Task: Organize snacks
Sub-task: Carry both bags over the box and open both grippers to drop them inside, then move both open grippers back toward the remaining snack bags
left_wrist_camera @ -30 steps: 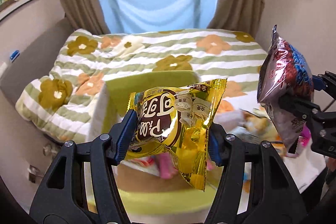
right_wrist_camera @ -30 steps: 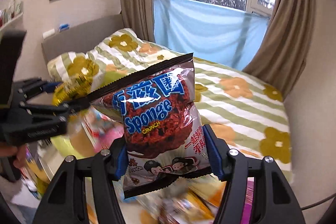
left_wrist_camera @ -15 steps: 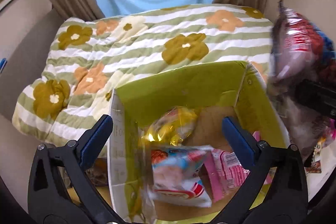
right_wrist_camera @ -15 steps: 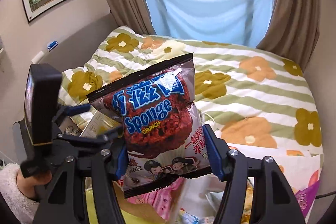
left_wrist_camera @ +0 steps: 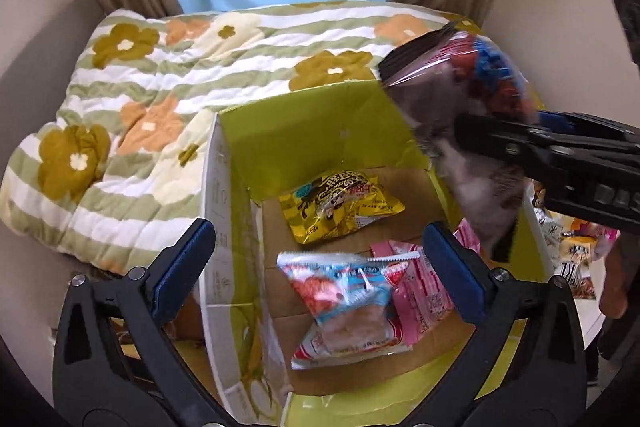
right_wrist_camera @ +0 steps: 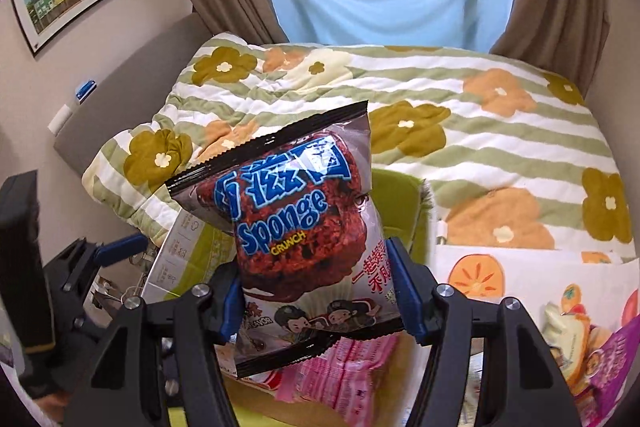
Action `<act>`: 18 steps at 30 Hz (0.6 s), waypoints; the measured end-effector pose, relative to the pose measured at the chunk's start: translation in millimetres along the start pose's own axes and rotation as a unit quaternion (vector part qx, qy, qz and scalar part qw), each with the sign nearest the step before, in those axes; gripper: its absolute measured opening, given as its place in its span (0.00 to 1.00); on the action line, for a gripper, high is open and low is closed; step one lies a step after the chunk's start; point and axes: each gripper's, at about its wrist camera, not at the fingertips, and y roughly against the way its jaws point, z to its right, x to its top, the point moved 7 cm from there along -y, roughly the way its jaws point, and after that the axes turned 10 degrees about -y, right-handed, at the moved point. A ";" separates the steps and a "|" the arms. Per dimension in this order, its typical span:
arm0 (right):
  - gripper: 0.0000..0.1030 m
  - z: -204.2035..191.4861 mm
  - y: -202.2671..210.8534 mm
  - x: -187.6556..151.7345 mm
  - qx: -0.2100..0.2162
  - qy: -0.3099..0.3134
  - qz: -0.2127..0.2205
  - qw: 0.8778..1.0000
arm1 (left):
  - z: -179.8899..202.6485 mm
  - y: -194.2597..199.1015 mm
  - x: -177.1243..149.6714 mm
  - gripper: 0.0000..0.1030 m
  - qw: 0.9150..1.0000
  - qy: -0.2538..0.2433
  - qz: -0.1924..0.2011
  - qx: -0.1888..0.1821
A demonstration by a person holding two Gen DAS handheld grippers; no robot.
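Note:
A green cardboard box [left_wrist_camera: 312,119] stands open below my left gripper [left_wrist_camera: 320,267], which is open and holds nothing. On the box floor lie a yellow snack packet [left_wrist_camera: 340,207], a blue-and-red packet [left_wrist_camera: 344,303] and a pink packet [left_wrist_camera: 420,291]. My right gripper [right_wrist_camera: 316,291] is shut on a brown Sponge Crunch bag [right_wrist_camera: 296,227], held upright over the box's right side. In the left wrist view that bag [left_wrist_camera: 464,87] and the right gripper [left_wrist_camera: 560,155] come in from the right, above the box's right wall. The box's green wall [right_wrist_camera: 396,195] shows behind the bag.
A quilt with green stripes and flowers [left_wrist_camera: 160,75] covers the bed behind the box. More loose snacks [right_wrist_camera: 580,339] lie on a fruit-print cloth [right_wrist_camera: 500,271] to the right of the box. A person's hand [left_wrist_camera: 612,291] shows at the right edge.
My left gripper opened and let the yellow packet fall into the box, where it now lies. Both grippers moved down toward the box. The right gripper brought the Sponge Crunch bag over the box.

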 end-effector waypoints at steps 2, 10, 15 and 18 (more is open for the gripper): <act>0.57 -0.3 -8.0 -0.9 -0.009 -0.006 -0.007 1.000 | -1.6 1.4 -2.1 1.00 1.000 -0.006 0.000 0.008; 0.99 10.2 -21.7 1.4 -0.015 -0.052 -0.007 0.999 | -9.0 6.0 -13.6 1.00 1.000 0.018 -0.001 -0.001; 1.00 14.3 -5.2 -7.6 -0.016 -0.046 0.012 0.999 | -1.0 7.7 -24.7 1.00 1.000 0.020 -0.006 0.000; 1.00 13.6 1.0 -14.0 -0.016 -0.036 0.010 0.999 | 6.9 11.6 -27.3 1.00 1.000 0.020 -0.008 0.001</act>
